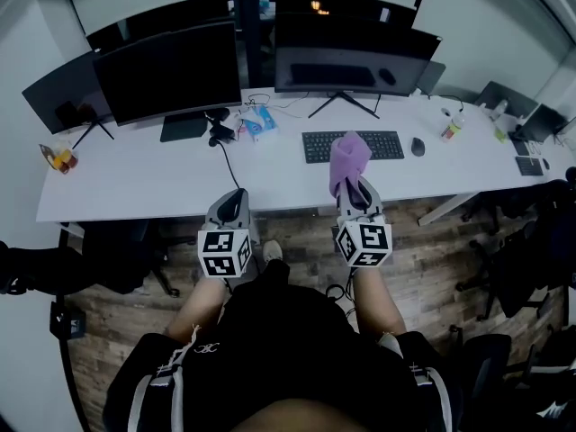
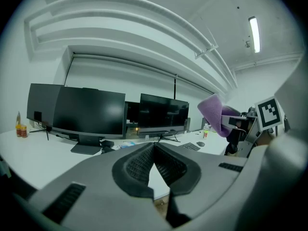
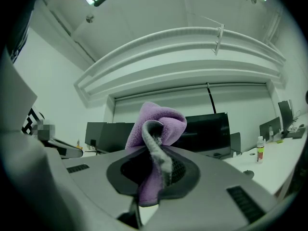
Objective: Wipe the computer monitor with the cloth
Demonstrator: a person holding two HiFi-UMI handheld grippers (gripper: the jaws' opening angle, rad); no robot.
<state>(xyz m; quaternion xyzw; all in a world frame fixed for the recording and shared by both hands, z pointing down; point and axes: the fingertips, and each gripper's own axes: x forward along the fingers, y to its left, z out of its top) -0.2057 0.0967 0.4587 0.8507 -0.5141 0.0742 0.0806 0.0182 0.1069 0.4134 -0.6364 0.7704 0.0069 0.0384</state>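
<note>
A purple cloth point(image 1: 347, 157) sticks up out of my right gripper point(image 1: 353, 187), which is shut on it above the desk's front edge, short of the keyboard point(image 1: 353, 145). In the right gripper view the cloth point(image 3: 161, 124) bunches between the pads and hides part of a dark monitor point(image 3: 207, 129). Three black monitors stand along the back of the desk: a wide one on the right point(image 1: 353, 57), one in the middle point(image 1: 169, 70), a smaller one at the far left point(image 1: 56, 97). My left gripper point(image 1: 229, 207) hovers at the desk's front edge, shut with nothing in it point(image 2: 154, 148).
The white desk point(image 1: 135, 183) carries a mouse point(image 1: 418, 147), a small bottle point(image 1: 449, 126), a blue packet point(image 1: 256, 124) and a cable point(image 1: 225, 156). Office chairs point(image 1: 117, 255) stand under and beside the desk. The person's legs are below on the wooden floor point(image 1: 297, 250).
</note>
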